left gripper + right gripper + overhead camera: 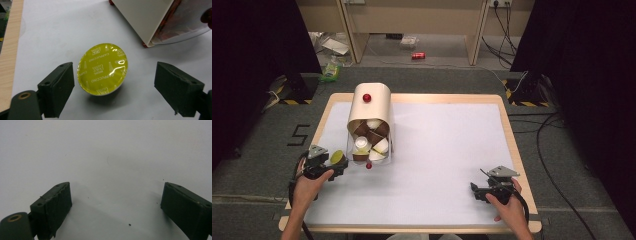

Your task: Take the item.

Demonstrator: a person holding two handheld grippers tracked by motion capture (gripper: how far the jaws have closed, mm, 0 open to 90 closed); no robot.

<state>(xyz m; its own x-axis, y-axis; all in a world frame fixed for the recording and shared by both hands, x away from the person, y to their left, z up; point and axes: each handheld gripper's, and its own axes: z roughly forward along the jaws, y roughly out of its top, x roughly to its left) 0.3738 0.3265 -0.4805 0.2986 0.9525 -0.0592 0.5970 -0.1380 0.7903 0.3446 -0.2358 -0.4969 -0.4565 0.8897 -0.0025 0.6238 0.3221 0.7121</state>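
A coffee capsule [102, 69] with a yellow-green foil lid printed CAPPUCCINO lies tilted on the white mat, between the jaws of my left gripper [114, 75]. The jaws stand open, with a gap on each side of the capsule. In the high view the capsule [337, 158] and the left gripper [339, 166] are at the table's near left, just left of a cream capsule dispenser [371, 112]. The dispenser has a clear front end holding several capsules. My right gripper [473, 192] is at the near right, open [115, 197] over bare mat with nothing between its jaws.
The dispenser's cream wall and clear end [160, 22] lie close ahead and to the right of the left gripper. A small red knob [368, 165] sits at the dispenser's near end. A wooden rim [512, 145] edges the white mat. A red can [418, 55] lies on the floor beyond the table.
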